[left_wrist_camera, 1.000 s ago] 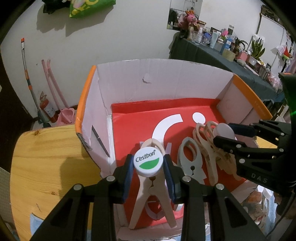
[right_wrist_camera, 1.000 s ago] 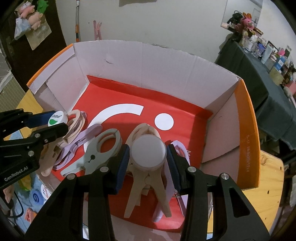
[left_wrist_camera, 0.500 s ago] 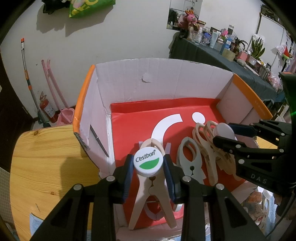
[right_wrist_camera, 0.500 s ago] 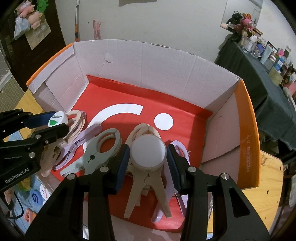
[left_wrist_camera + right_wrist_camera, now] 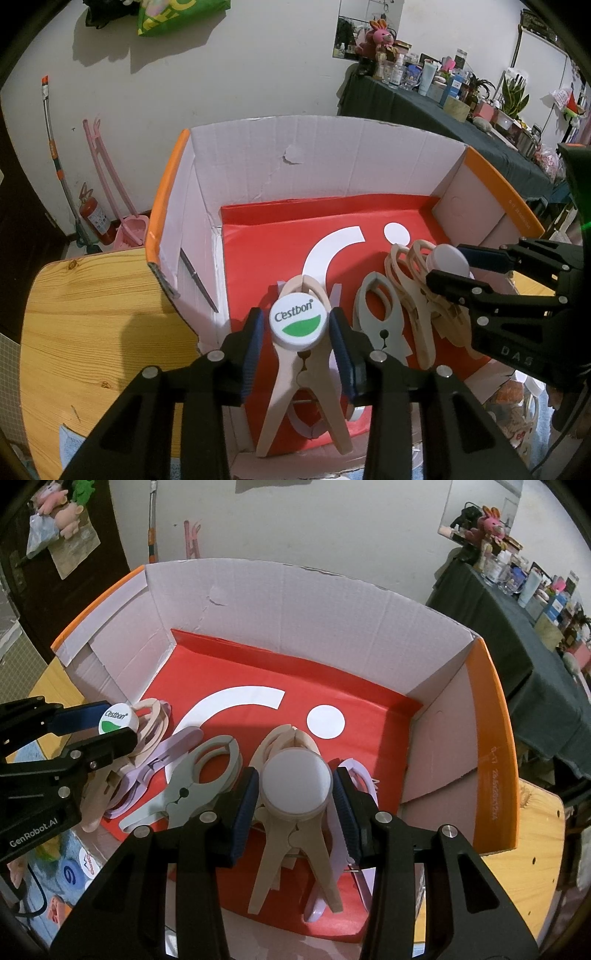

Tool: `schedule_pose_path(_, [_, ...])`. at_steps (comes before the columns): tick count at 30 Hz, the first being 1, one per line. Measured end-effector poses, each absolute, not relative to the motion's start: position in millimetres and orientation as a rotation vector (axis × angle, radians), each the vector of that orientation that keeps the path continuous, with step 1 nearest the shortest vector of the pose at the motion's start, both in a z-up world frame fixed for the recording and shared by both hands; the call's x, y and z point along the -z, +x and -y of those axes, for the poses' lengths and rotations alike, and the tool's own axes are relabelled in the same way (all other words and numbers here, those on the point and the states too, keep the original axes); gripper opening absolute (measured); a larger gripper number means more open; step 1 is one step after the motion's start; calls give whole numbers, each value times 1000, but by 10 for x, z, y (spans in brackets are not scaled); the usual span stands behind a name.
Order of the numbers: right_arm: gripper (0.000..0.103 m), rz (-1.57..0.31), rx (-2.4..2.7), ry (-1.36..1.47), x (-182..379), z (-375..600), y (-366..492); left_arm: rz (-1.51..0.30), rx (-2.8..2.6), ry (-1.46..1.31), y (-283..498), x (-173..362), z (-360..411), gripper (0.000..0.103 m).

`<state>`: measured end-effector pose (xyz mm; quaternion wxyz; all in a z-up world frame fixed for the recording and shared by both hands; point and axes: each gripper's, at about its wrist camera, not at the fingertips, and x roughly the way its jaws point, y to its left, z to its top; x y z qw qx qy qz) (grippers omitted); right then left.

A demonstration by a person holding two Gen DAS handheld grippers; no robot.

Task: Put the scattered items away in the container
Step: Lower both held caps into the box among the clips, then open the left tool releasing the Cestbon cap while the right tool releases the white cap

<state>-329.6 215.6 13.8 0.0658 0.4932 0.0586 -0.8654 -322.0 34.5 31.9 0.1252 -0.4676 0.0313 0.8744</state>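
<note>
A cardboard box [image 5: 325,155] with a red floor holds several large clothes clips: beige [image 5: 303,387], grey [image 5: 376,317] and lilac [image 5: 162,749]. My left gripper [image 5: 297,325] hovers over the box's near left corner, and its jaws are opening. The white-and-green Cestbon cap [image 5: 298,334] is still between them, with a thin gap on its left side. My right gripper [image 5: 294,786] is shut on a plain white cap [image 5: 294,781], held above a beige clip [image 5: 295,849] in the near middle of the box [image 5: 295,602]. Each gripper shows in the other's view: the left gripper [image 5: 110,723] and the right gripper [image 5: 448,264].
The box stands on a round wooden table [image 5: 92,314]. A dark-clothed table [image 5: 443,107] crowded with bottles stands at the back right. A pink dustpan [image 5: 129,229] and a fire extinguisher [image 5: 96,218] lean by the white wall. A blue mat [image 5: 55,878] lies at the near left.
The left jaws have spread slightly around the Cestbon cap. Neither hand has moved, and the right grip on the white cap is the same.
</note>
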Motion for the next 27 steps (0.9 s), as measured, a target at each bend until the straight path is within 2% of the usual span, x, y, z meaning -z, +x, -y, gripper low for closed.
schedule_pose_path(5, [40,-174,2610,1492,-143,-2158,-3296,-97,-2550,-1362,-3213,-315,-352,40])
schedule_pose_path(8, [40,-176,2605,1503,-131,-2152,-3295,-103,-2555,-1359,-3209,-311,-364,46])
schedule_pose_path(24, [43,-178,2605,1513,-135,-2152,-3283,-98,-2550,-1361,-3201,-314,-359,46])
schedule_pose_path(27, [49,-173,2607,1510,-141,-2162,-3282,-99,-2552,-1361,-3201,-316,-359,47])
